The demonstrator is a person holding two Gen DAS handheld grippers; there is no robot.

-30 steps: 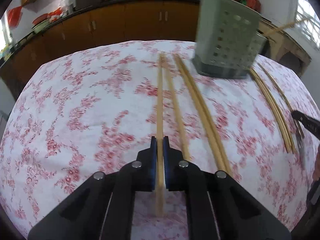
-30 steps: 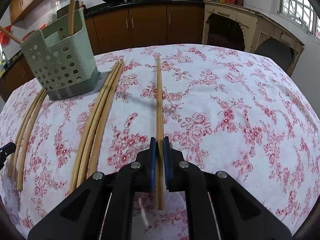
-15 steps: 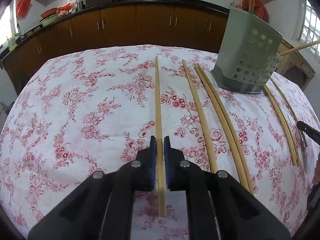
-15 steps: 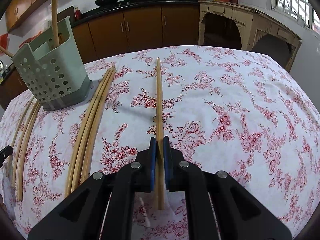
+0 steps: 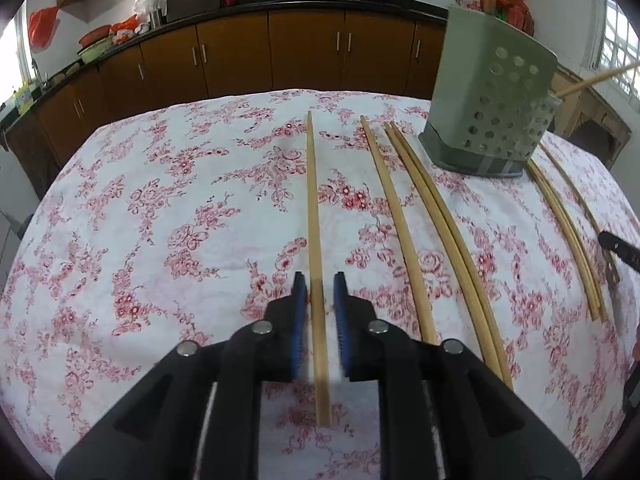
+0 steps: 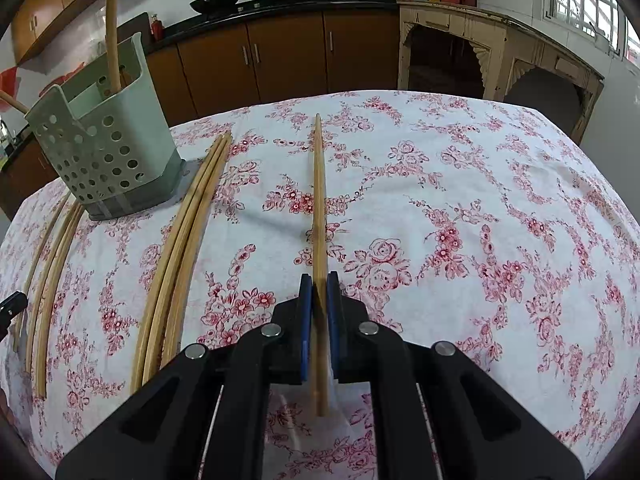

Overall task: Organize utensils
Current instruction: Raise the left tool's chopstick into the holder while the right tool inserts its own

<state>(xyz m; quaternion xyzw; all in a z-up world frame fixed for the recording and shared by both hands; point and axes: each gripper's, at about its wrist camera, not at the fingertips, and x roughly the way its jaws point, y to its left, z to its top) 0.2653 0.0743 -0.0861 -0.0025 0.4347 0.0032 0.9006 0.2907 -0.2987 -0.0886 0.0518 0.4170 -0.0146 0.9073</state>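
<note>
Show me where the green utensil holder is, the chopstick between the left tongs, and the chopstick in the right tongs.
Green utensil holder (image 5: pixel 496 92): left wrist view, on its perforated side wall.
Left chopstick (image 5: pixel 314 208): left wrist view, mid-shaft, ahead of the opening tongs.
Right chopstick (image 6: pixel 319 200): right wrist view, mid-shaft, ahead of the shut tongs.

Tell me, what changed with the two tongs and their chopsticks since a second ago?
The left tongs are opening and have let go of their chopstick: it lies on the flowery cloth, gaps beside both pads. The right tongs stay shut on their chopstick. The green holder stands where it was.
</note>
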